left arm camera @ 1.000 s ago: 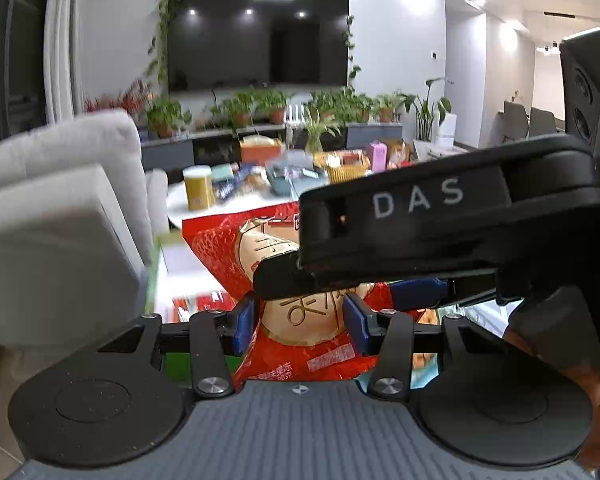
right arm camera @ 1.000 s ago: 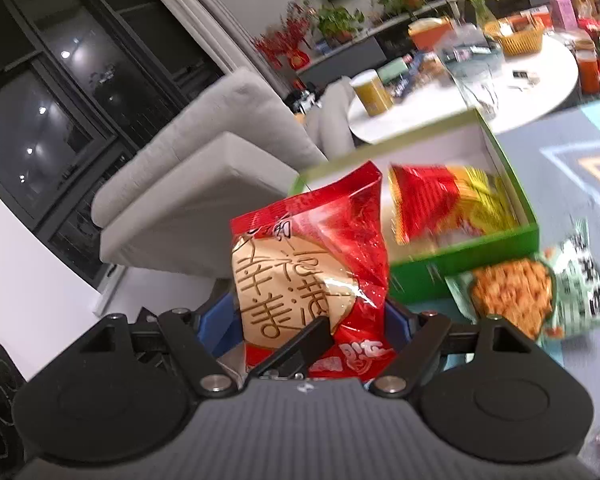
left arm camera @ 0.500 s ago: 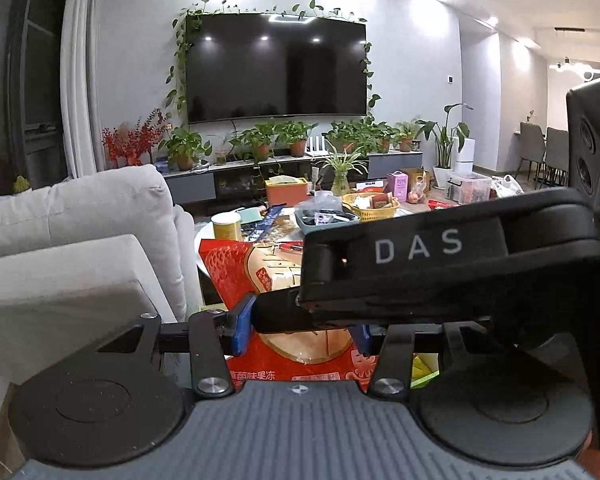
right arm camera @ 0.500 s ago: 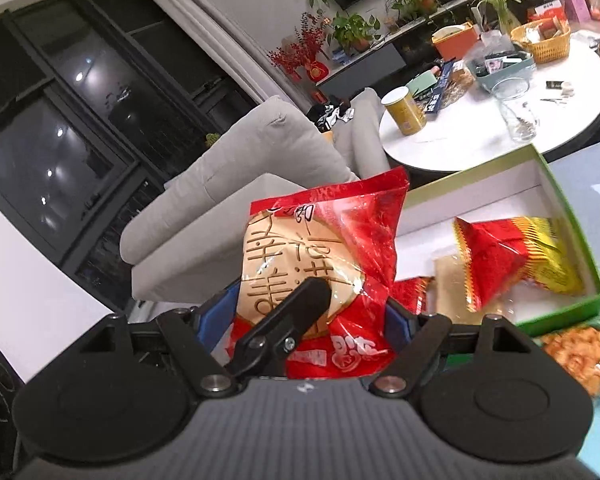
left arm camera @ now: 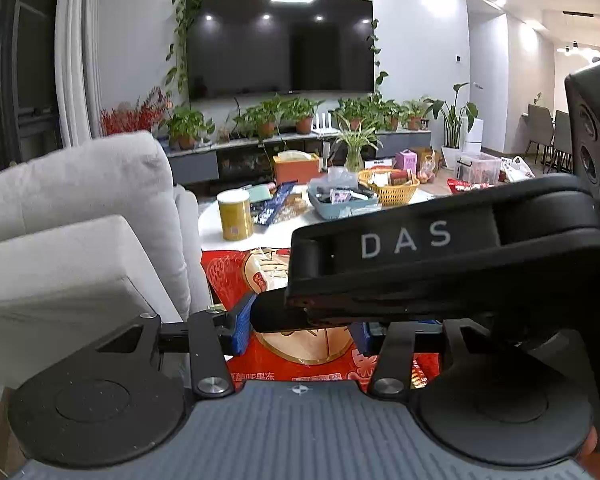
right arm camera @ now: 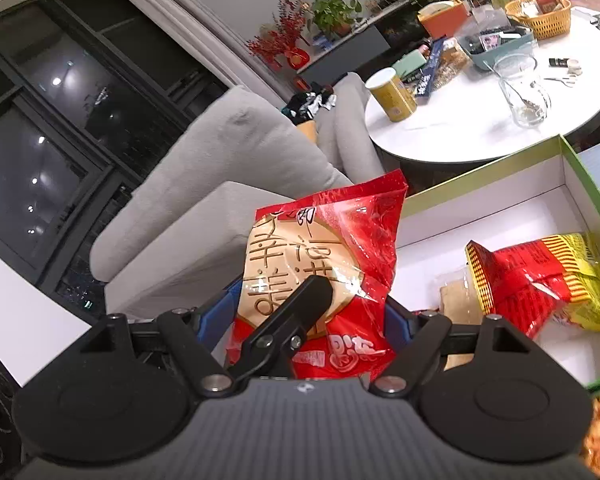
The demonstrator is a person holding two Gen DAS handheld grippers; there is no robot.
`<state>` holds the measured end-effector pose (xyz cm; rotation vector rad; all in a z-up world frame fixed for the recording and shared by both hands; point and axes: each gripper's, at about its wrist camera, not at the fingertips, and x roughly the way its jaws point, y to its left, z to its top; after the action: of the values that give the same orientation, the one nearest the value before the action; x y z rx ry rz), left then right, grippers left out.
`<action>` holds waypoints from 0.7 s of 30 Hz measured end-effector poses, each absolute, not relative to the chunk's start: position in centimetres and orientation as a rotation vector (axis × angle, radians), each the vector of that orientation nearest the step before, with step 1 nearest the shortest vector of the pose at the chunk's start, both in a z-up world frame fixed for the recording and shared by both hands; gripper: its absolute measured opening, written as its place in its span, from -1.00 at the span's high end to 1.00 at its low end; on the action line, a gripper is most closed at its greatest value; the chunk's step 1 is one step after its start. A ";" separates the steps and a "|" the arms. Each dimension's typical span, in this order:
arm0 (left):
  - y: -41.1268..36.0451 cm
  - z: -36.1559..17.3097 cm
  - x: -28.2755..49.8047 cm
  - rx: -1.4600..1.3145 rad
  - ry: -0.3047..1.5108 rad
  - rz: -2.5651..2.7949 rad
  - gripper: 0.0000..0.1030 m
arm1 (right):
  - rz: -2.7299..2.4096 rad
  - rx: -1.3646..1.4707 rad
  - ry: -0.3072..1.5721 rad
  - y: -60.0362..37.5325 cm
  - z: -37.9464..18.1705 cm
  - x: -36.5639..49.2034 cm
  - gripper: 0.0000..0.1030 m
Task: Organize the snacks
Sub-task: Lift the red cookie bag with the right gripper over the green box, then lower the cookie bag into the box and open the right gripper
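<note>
- My right gripper (right arm camera: 312, 316) is clenched on the red snack bag (right arm camera: 332, 256): its blue pads press both sides of the glossy, crinkled plastic pouch, which stands upright between them, held in the air near the grey sofa (right arm camera: 220, 184).
- My left gripper (left arm camera: 300, 326) has the same red snack bag (left arm camera: 312, 354) between its blue pads, but the other tool's black finger crosses in front, so I cannot tell whether the pads press it.
- The bag carries a round tan panel with large gold Chinese characters; a white strip of print runs along its lower edge, too small for me to read.
- "DAS" is printed in pale letters on the matte black arm that lies across the left view.
- To the right lies a shallow cardboard box (right arm camera: 480, 172), green outside and white inside, holding a crumpled red-and-yellow packet (right arm camera: 540, 276).
- Farther off is a round white table (right arm camera: 460, 132) with a gold cylindrical tin (right arm camera: 392, 96), a clear glass pitcher (right arm camera: 520, 88) and a yellow woven basket (right arm camera: 540, 16).
</note>
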<state>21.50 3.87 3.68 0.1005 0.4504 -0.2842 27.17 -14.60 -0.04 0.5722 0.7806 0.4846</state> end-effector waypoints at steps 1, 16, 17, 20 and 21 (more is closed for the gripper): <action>3.9 3.3 21.9 0.098 0.458 -0.289 0.14 | 0.477 0.567 0.781 -14.5 -0.3 27.5 -0.08; 4.2 -1.3 27.0 0.078 0.544 -0.278 0.14 | 0.416 0.547 0.832 -13.8 -4.6 31.0 -0.08; 4.2 -1.3 27.1 0.077 0.548 -0.271 0.14 | 0.414 0.544 0.827 -13.8 -4.6 30.9 -0.08; 4.4 -1.5 27.3 0.086 0.577 -0.246 0.13 | 0.400 0.536 0.817 -14.0 -4.5 30.5 -0.08; 4.5 -1.5 27.3 0.093 0.582 -0.238 0.12 | 0.396 0.535 0.801 -14.0 -4.3 30.2 -0.08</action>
<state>27.32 4.51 -1.53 0.0925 0.5817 -0.2376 30.23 -14.05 -4.33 0.5345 0.8007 0.3959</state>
